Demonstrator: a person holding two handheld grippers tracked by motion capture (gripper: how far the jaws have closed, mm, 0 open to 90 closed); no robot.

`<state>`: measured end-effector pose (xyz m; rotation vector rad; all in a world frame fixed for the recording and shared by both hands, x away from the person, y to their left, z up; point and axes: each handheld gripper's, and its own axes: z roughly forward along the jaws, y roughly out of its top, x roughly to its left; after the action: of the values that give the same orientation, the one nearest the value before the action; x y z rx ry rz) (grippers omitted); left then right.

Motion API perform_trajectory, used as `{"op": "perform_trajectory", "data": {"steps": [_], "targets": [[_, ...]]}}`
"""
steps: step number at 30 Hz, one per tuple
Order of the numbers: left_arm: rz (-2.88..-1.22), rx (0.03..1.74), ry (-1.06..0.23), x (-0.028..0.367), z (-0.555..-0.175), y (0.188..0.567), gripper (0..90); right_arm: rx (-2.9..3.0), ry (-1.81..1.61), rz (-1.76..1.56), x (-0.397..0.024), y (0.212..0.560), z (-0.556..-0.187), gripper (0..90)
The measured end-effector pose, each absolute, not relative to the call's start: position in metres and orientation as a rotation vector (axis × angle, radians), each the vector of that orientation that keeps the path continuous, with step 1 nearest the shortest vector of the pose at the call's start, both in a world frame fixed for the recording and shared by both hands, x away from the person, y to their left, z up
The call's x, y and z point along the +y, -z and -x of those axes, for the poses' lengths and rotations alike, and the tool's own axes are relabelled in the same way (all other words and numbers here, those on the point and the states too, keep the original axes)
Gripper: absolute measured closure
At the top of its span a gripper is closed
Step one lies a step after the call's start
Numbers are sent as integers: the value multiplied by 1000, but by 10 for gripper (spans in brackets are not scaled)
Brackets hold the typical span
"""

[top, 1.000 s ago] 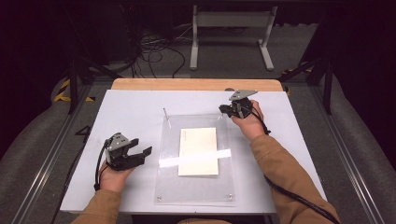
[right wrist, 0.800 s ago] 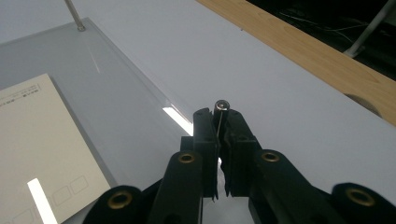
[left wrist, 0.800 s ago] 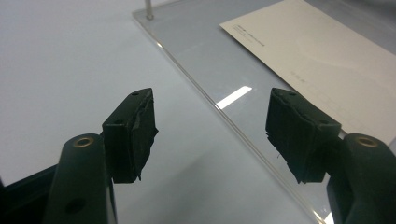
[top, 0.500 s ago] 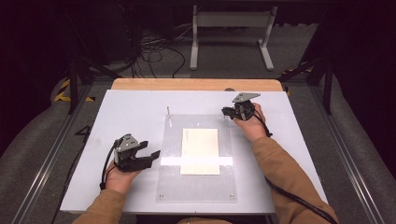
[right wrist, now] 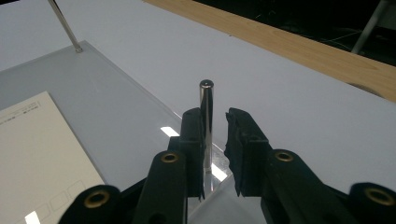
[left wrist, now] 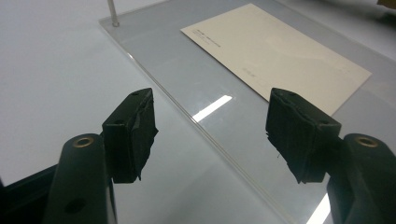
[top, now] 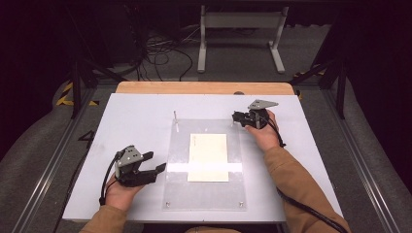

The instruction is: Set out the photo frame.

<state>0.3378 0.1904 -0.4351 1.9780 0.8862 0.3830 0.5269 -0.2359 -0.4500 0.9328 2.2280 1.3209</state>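
- Metal pin (right wrist: 206,122) stands upright at the far right corner of the clear plate (top: 206,194), between the pads of the right claw (right wrist: 215,144).
- We see the right claw's jaws narrow and just now opening: the pin sits against one pad while a slim gap shows before the other, so nothing is gripped.
- In the high view we find the right claw (top: 243,118) at that same corner of the plate, toward the far right part of the bench (top: 136,116), with the right hand (top: 262,133) behind it.
- We see the left claw (top: 153,167) just beside the plate's left edge, near the bench's near left corner, carried by the left hand (top: 121,189).
- From the left gripper view we see the left claw (left wrist: 210,135) spread wide and holding nothing, with the plate's edge running beneath the gap.
- Cream card (top: 208,157) lies flat in the middle of the plate, well apart from both claws.
- We see a second pin (top: 175,118) upright at the plate's far left corner.
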Motion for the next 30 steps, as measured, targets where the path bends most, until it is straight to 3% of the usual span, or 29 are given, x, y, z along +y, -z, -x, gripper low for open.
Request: {"op": "perform_trajectory", "data": {"steps": [6,9,30], "targets": [[-2007,841,-387,189,-322,432,332,2199,-1326,-972,-233,454,-527,766],[-2015,830,-393,188,-318,433,332,2212,-1323,-949,-230,454,-526,850],[-1992,844,-396,195,-328,438,334,2136,-1292,-1250,-218,453,-527,849]]}}
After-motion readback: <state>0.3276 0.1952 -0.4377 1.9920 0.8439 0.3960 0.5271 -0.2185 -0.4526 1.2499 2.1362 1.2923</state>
